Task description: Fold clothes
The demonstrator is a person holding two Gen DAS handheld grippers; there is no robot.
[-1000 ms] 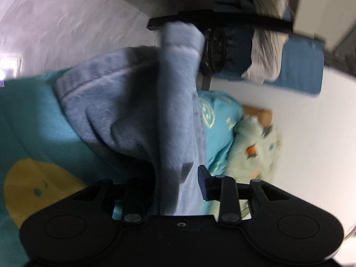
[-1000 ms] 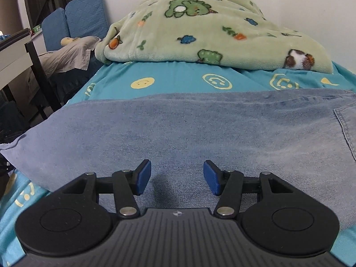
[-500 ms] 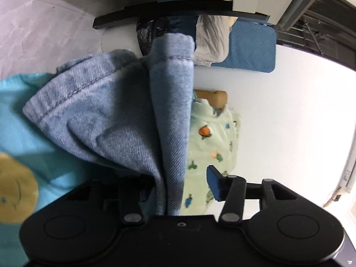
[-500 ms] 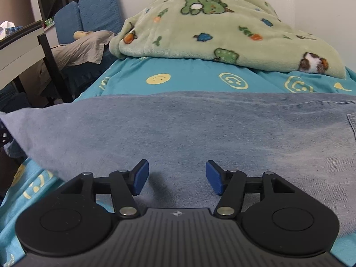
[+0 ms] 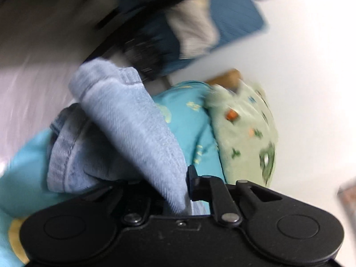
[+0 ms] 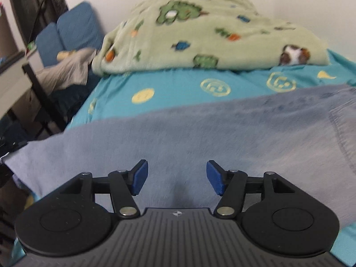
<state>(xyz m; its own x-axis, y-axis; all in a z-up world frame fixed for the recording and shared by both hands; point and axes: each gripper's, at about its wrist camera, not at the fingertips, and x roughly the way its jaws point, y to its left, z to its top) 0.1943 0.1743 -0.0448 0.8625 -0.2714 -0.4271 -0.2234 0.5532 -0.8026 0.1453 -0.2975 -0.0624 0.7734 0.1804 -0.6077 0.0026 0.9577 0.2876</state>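
Note:
A pair of light blue denim jeans lies spread flat across the turquoise bedsheet. My left gripper is shut on a bunched hem end of the jeans and holds it lifted above the sheet; the cloth hides its left finger. My right gripper is open and empty, low over the middle of the flat denim, its blue pads apart.
A folded green cartoon-print blanket lies at the far end of the bed against the white wall. Blue cushions and a grey garment sit off the bed's left side, beside a dark-framed desk.
My left gripper has swung with the jeans end, so its view has rotated and blurred. My right gripper has edged forward and tilted slightly over the flat denim, still open.

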